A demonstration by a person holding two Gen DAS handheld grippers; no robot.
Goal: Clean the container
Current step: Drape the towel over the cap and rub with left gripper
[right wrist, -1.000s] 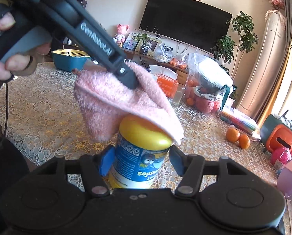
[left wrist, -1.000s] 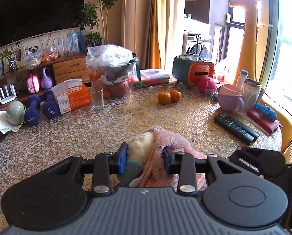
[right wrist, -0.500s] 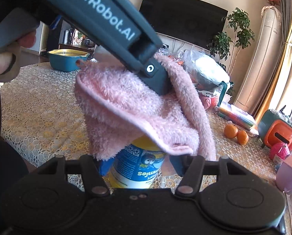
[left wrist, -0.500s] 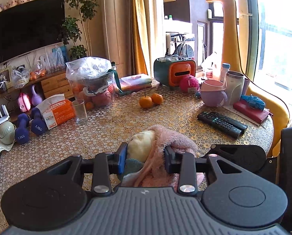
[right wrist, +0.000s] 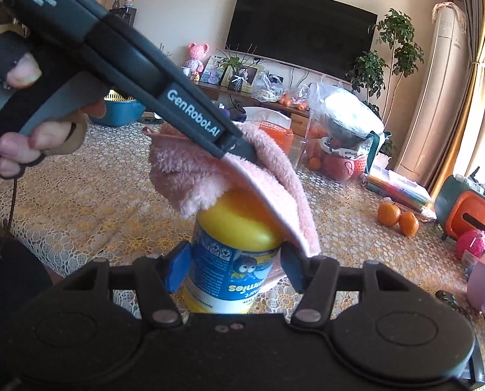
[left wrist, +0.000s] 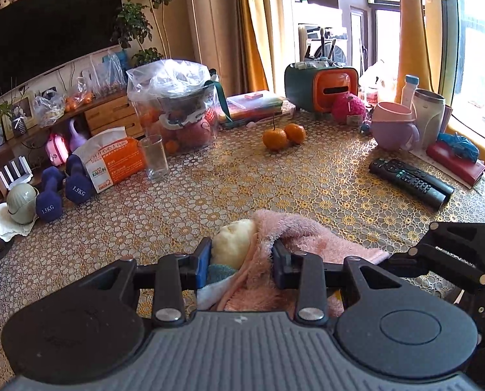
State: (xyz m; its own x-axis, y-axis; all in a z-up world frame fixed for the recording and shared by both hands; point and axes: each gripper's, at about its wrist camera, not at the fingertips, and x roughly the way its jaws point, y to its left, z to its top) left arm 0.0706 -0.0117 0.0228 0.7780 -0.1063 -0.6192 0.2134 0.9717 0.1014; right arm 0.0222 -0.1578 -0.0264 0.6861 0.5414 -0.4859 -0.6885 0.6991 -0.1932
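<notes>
Cloth, pink and fluffy, pinched in the left gripper, draped over the yellow cap of the container at centre frame in the right wrist view. Left gripper enters from upper left of that view, a hand on its handle; its tip is buried in the cloth folds. In the left wrist view both blue pads press into the bunched cloth at lower centre, a pale rounded lump showing between them, likely the cap, though I cannot be sure. Right gripper clamps the container by its blue label, one pad on each side, bottom centre of frame; container upright, its base hidden behind the gripper body. Table with a patterned gold cover runs behind. Two oranges sit upper centre in the left wrist view, remote at right, glass left of centre.
</notes>
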